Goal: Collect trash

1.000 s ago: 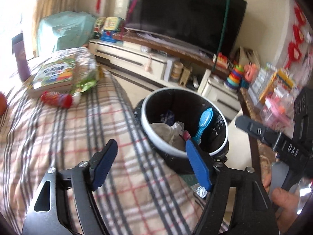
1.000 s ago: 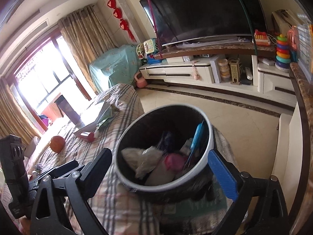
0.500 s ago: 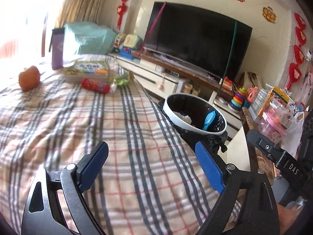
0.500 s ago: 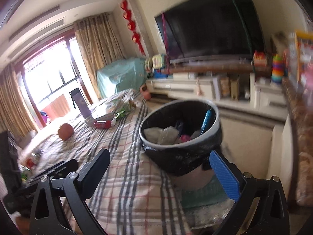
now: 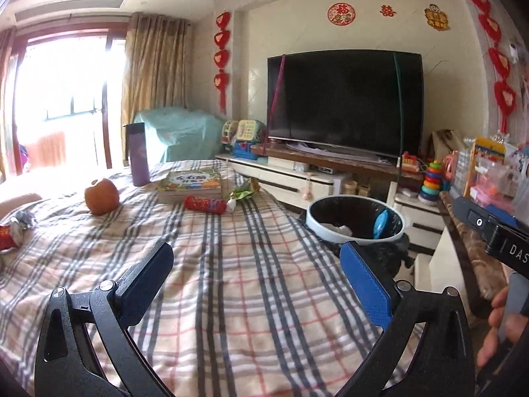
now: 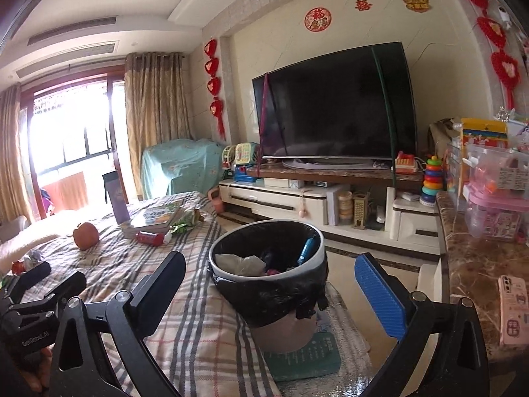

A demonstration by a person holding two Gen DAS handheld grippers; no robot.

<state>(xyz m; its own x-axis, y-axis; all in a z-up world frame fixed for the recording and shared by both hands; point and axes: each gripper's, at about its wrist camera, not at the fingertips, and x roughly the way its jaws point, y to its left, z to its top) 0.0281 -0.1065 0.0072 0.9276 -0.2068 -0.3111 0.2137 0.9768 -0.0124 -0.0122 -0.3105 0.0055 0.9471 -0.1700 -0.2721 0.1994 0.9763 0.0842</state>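
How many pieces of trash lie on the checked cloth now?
3, maybe more hidden: red wrapper by the book, green wrapper beside it, crumpled red-silver one at the left edge.

Both the left gripper (image 5: 254,281) and the right gripper (image 6: 281,291) have black frames, silver screws and blue ribbed pads (image 5: 367,286). White lettering marks the black handles; bare skin-toned fingers (image 5: 496,327) show.

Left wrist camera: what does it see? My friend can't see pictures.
The left gripper hangs open and empty over a plaid blanket. A red wrapper lies farther back, and a black-lined trash bin stands at the right.
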